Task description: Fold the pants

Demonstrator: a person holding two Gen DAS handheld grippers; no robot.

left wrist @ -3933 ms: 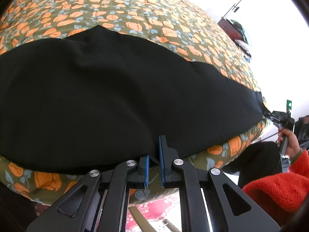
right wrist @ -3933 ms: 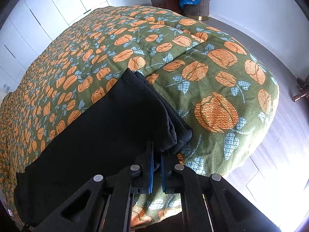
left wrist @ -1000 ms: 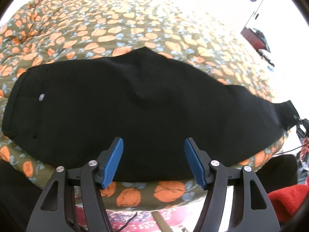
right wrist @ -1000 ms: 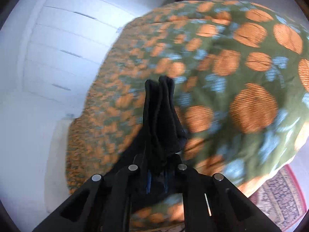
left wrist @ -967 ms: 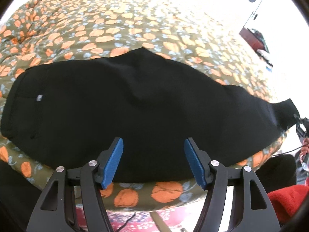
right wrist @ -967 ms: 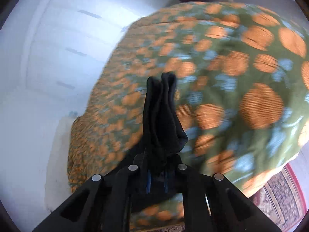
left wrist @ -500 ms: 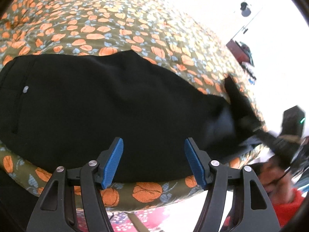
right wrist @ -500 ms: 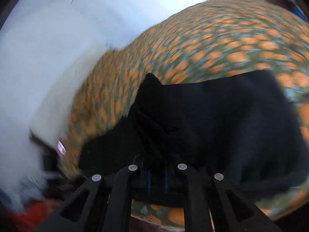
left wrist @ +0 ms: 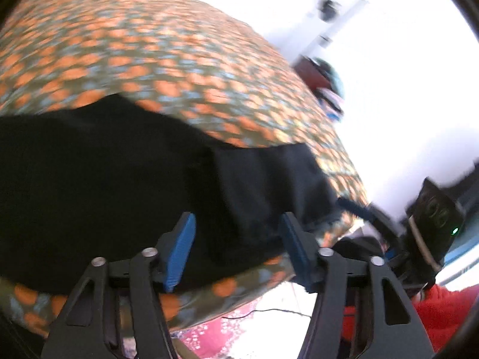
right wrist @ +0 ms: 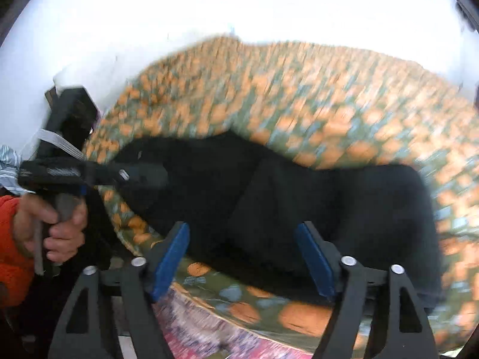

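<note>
**Black pants lie doubled on the patterned bed, both tongs released**

On the bed (left wrist: 185, 59), whose green cover is printed with orange fruit and blue leaves, the black pants (left wrist: 104, 185) lie spread near the front edge. One end of them is folded back over the rest, so that a flap (left wrist: 269, 179) with a straight edge rests on top of the lower layer; the right wrist view shows the same overlap as a diagonal line across the pants (right wrist: 299, 203).

From the left wrist view, the left tongs (left wrist: 236, 248) hang just off the bed's edge with their blue pads (left wrist: 179, 251) spread wide, nothing between them. The right tongs (left wrist: 356, 206) reach in from the right side, their tip at the corner of the folded flap; motion blur hides whether they touch the cloth.

From the right wrist view, the right tongs (right wrist: 245, 257) are likewise spread wide and hold nothing, the pants lying beyond the blue pads (right wrist: 170, 260). At the left, a hand (right wrist: 51, 224) with a red sleeve (right wrist: 12, 245) grips the handle of the left tongs (right wrist: 131, 176), whose tip sits at the pants' far end. A patterned pink rug (left wrist: 227, 326) shows below the bed.
</note>
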